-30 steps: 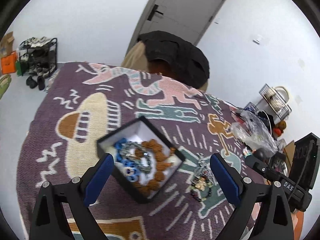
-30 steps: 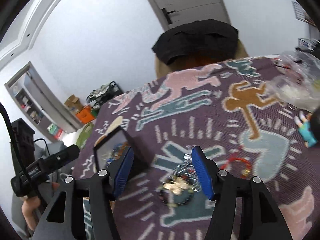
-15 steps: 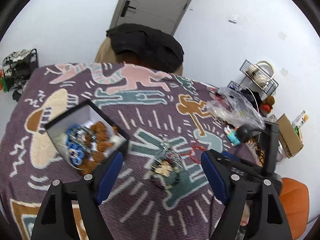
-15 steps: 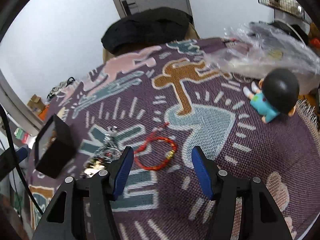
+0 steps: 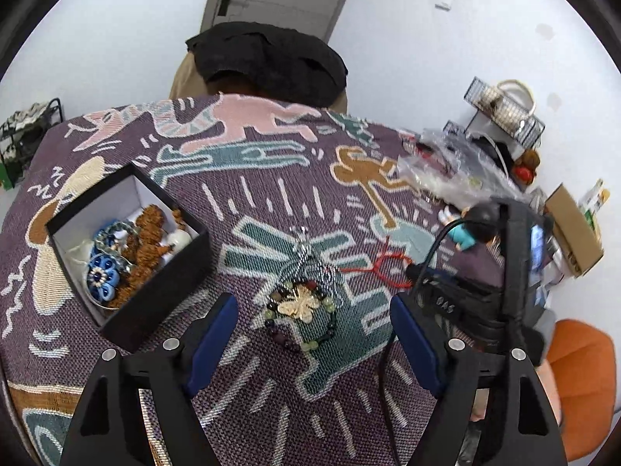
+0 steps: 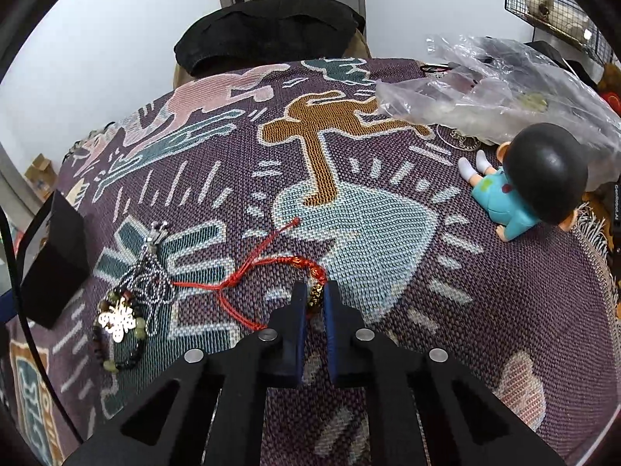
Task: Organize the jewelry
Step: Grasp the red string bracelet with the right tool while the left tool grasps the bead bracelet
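A black jewelry box (image 5: 163, 287) with a white inside holds blue and brown pieces; in the right wrist view it stands at the left (image 6: 54, 268). A bead bracelet with a gold charm (image 5: 300, 310) and a silver chain lie on the woven cloth; they also show in the right wrist view (image 6: 118, 320). A red cord bracelet (image 6: 295, 262) lies beside them. My right gripper (image 6: 313, 301) is shut on the red cord bracelet's gold bead. My left gripper (image 5: 310, 341) is open and empty, above the bead bracelet.
A doll with a black head (image 6: 531, 182) sits at the right. A clear plastic bag (image 6: 504, 89) with more jewelry lies behind it. A dark cushion (image 5: 268, 62) is at the table's far edge. A wire rack (image 5: 504, 108) and a cardboard box (image 5: 574, 229) stand off to the right.
My right gripper swung right, came down on the red cord bracelet and shut on it. My left gripper moved right, from over the box to over the bead bracelet.
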Action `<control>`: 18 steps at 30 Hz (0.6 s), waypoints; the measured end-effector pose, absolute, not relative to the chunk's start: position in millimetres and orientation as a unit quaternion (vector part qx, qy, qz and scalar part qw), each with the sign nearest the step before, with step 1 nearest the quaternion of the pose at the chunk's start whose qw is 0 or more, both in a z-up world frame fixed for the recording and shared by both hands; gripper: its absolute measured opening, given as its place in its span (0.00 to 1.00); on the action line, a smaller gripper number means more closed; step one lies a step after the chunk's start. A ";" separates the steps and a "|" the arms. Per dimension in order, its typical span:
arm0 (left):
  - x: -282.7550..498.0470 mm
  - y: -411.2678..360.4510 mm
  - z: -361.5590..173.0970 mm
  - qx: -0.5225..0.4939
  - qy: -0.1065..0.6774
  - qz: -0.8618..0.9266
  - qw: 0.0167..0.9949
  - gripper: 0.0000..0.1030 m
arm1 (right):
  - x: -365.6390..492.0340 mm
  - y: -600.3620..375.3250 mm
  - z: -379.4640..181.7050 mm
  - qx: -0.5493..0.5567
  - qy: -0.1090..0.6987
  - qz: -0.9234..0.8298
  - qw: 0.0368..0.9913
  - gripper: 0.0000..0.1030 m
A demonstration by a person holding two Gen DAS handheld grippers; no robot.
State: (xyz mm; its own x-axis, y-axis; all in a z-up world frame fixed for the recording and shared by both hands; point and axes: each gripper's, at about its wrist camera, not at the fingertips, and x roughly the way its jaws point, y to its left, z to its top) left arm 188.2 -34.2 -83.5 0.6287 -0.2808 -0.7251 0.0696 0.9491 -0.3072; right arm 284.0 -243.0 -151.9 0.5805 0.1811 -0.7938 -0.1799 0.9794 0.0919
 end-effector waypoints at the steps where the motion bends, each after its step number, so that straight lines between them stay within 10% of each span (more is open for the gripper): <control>1: 189.8 -37.2 -87.9 -0.119 0.426 -0.098 0.891 0.79 | 282.2 -245.8 -151.0 0.006 0.445 0.103 0.890 0.08; 18: 210.2 -62.0 -143.1 -0.035 0.480 -0.062 0.875 0.80 | 257.9 -293.4 -121.0 0.095 0.386 0.121 0.910 0.07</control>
